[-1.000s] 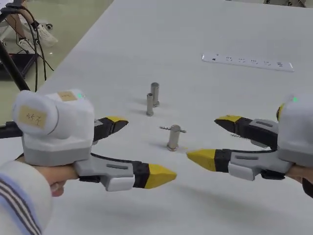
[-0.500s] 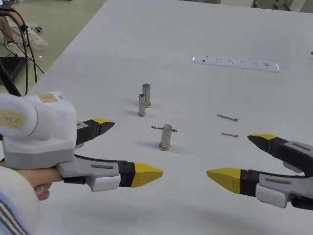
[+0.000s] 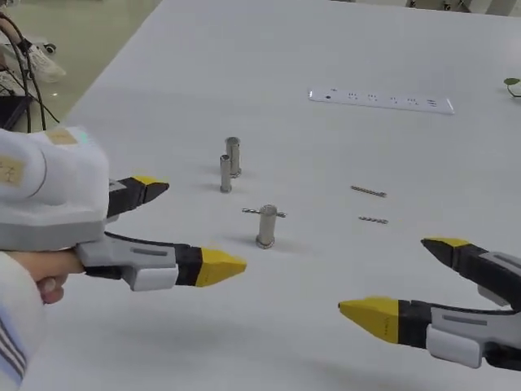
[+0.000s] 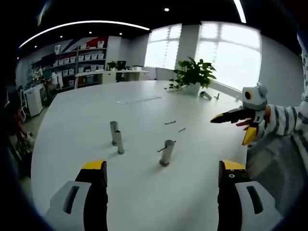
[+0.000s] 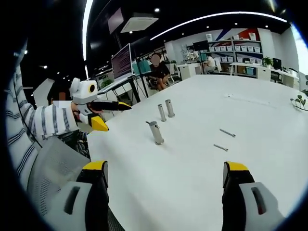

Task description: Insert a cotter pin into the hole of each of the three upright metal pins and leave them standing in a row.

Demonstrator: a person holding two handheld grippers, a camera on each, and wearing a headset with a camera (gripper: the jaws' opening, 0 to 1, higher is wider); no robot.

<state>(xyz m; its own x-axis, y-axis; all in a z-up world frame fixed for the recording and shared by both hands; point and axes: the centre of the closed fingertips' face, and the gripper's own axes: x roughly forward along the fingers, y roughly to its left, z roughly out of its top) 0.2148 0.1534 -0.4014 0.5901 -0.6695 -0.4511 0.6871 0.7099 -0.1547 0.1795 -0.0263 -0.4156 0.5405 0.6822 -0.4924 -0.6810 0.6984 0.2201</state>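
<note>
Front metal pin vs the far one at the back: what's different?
The front pin has a cotter pin through its top; the far pin has none. The front pin stands alone; the far pin has a third pin close beside it. Both stand upright and are grey metal.

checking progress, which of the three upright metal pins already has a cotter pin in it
The front pin, standing apart from the other two: a cotter pin crosses its top. The middle pin and rear pin are bare.
</note>
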